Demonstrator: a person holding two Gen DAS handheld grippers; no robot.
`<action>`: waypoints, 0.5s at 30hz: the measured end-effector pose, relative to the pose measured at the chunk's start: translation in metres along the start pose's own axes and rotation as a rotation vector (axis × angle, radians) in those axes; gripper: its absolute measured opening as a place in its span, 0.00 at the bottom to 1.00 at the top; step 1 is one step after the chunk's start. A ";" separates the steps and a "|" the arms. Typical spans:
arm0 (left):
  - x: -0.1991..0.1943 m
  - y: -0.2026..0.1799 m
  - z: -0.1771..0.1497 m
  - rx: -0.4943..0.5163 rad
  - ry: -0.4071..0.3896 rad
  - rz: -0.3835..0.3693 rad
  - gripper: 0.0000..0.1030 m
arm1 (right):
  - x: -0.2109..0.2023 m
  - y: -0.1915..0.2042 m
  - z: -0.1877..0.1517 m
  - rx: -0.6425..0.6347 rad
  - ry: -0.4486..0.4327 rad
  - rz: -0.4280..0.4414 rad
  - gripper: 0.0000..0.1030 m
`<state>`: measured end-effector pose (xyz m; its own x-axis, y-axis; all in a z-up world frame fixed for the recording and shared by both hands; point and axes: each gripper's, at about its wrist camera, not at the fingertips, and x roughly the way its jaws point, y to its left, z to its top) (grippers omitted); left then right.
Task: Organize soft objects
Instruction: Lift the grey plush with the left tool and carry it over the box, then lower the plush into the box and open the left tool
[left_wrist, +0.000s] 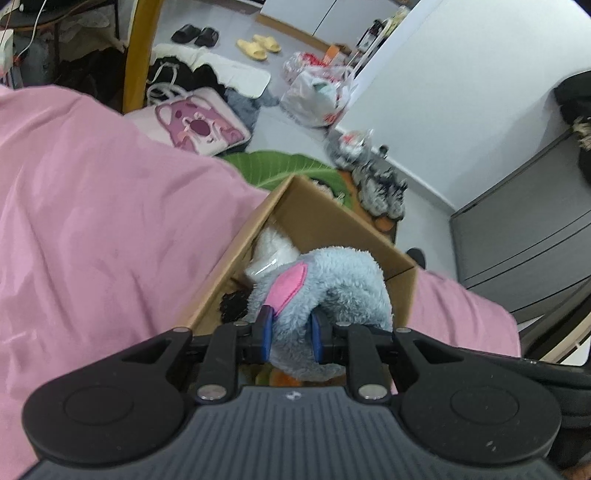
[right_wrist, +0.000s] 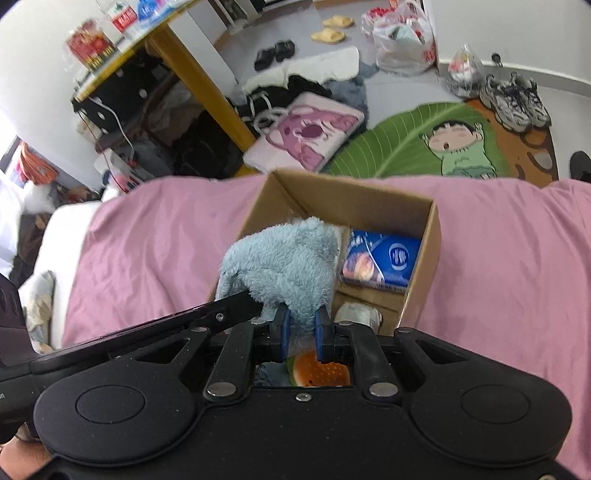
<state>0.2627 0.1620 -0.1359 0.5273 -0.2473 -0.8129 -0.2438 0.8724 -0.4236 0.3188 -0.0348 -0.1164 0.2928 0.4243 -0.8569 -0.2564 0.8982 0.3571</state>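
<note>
A fluffy light-blue plush toy (left_wrist: 332, 284) with a pink ear (left_wrist: 286, 286) hangs over an open cardboard box (left_wrist: 332, 218) on the pink bedspread. My left gripper (left_wrist: 291, 332) is shut on the plush from one side. In the right wrist view my right gripper (right_wrist: 301, 326) is shut on the same blue plush (right_wrist: 284, 262), with the left gripper's black finger (right_wrist: 229, 308) reaching in from the left. The box (right_wrist: 432, 236) holds a blue packet (right_wrist: 384, 258), a white soft item (left_wrist: 273, 247) and something black (left_wrist: 232, 302).
The pink bedspread (left_wrist: 110, 221) surrounds the box. Beyond the bed edge, the floor holds a green leaf rug (right_wrist: 424, 147), a pink cartoon cushion (right_wrist: 306, 136), grey sneakers (right_wrist: 517, 99), plastic bags (right_wrist: 402, 40), slippers and a yellow-legged table (right_wrist: 207, 85). A grey cabinet (left_wrist: 524, 236) stands at the right.
</note>
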 end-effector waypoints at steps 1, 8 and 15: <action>0.002 0.002 -0.001 -0.015 0.008 0.002 0.20 | 0.002 0.001 0.000 -0.001 0.009 -0.008 0.15; -0.003 0.009 0.000 -0.026 0.009 0.059 0.29 | 0.001 -0.001 -0.002 0.004 0.002 0.002 0.22; -0.025 -0.005 -0.002 -0.021 -0.037 0.099 0.61 | -0.019 -0.007 -0.002 0.016 -0.048 -0.007 0.34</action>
<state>0.2491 0.1631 -0.1149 0.5298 -0.1444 -0.8357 -0.3125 0.8828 -0.3507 0.3136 -0.0491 -0.1035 0.3384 0.4227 -0.8407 -0.2393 0.9027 0.3576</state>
